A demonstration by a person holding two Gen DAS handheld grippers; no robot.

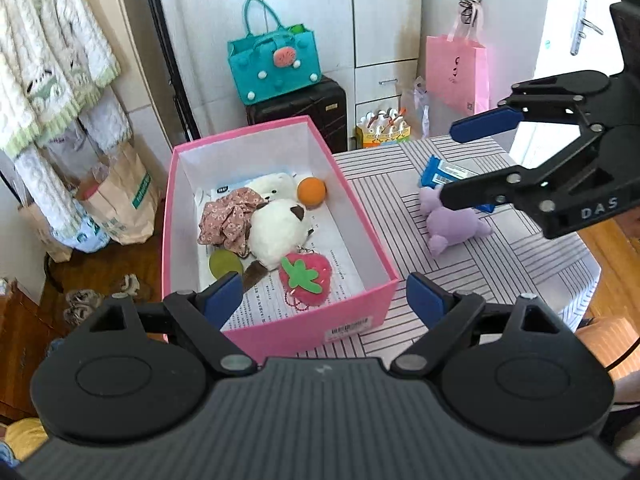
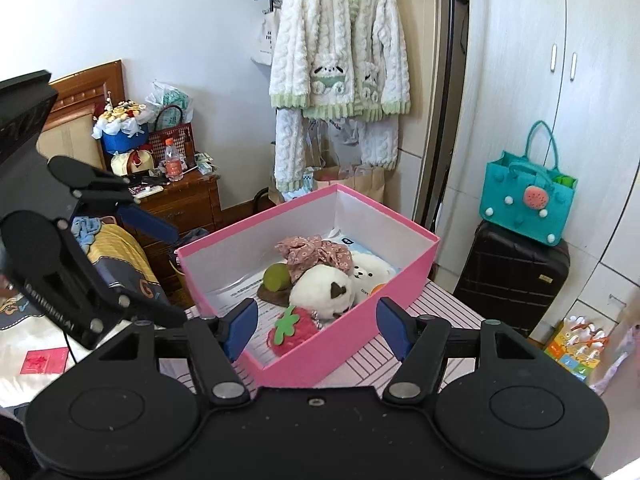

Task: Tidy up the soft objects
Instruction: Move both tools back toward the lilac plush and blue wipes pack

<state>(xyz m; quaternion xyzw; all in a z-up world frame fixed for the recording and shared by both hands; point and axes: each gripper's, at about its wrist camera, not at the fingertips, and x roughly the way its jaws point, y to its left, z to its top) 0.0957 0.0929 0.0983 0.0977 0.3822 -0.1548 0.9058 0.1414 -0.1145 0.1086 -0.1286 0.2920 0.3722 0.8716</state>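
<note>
Both grippers, left and right, hang with jaws spread and empty above the pink box, whose strawberry plush lies just past the fingertips. A purple plush lies outside on the striped table, under the right gripper; a teal bag sits on a suitcase behind.

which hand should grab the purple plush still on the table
Right. In the left wrist view, the right tool hangs open directly over the purple plush, while the left tool sits open at the near end of the pink box.
</note>
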